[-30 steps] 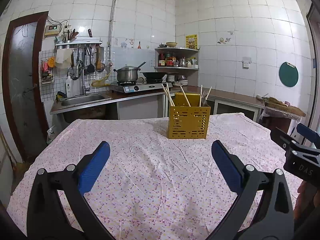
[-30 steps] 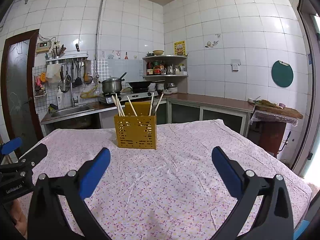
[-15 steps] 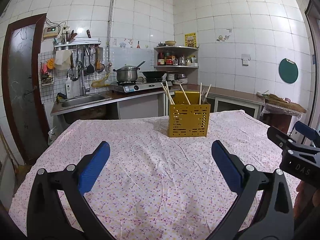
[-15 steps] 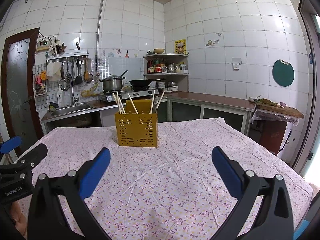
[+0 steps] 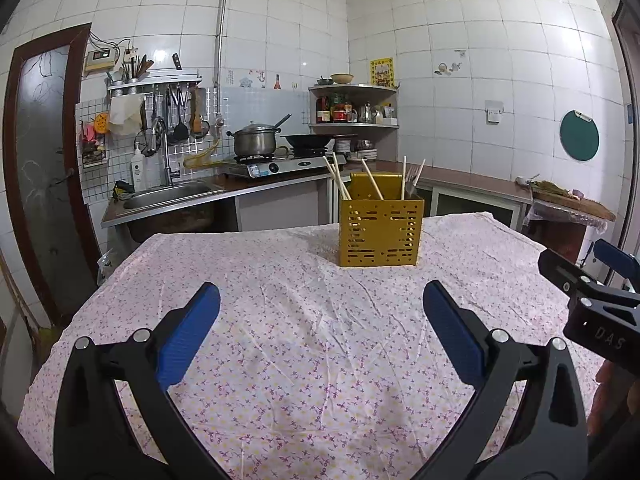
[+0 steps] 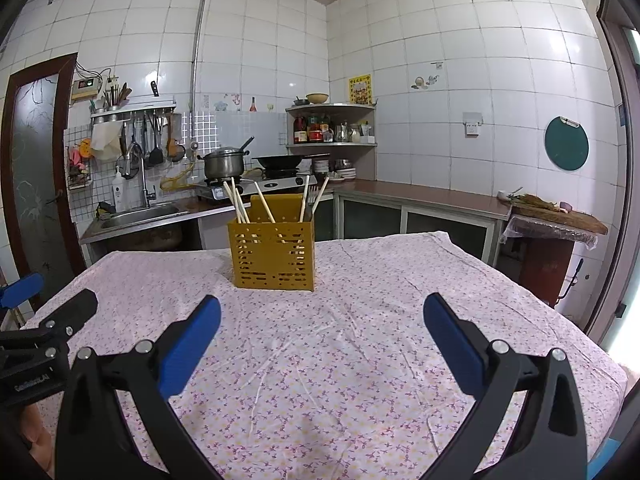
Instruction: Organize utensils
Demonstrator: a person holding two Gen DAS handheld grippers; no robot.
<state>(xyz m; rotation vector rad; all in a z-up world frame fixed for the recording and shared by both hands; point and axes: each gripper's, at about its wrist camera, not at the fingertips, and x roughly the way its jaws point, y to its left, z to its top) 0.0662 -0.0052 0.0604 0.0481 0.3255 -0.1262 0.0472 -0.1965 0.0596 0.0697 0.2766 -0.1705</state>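
A yellow perforated utensil holder (image 5: 380,232) (image 6: 273,256) stands upright at the far middle of the table, on a floral cloth (image 5: 304,352) (image 6: 352,352). Several wooden chopsticks (image 5: 338,178) (image 6: 236,202) lean out of its top, with what looks like a fork among them. My left gripper (image 5: 321,312) is open and empty, well short of the holder. My right gripper (image 6: 322,320) is open too, nothing between its blue pads. Each gripper shows at the edge of the other's view: the right one (image 5: 588,280) and the left one (image 6: 44,312). No loose utensils are visible on the cloth.
Behind the table runs a counter with a sink (image 5: 168,196), a gas stove with a pot (image 5: 256,142) and a wok (image 5: 306,140), and a corner shelf of jars (image 5: 352,108). A brown door (image 5: 44,168) stands at left. A chopping board (image 5: 568,200) sits at right.
Both grippers have drifted back and slightly up from the holder, which now looks a little smaller and further off. Both stay open.
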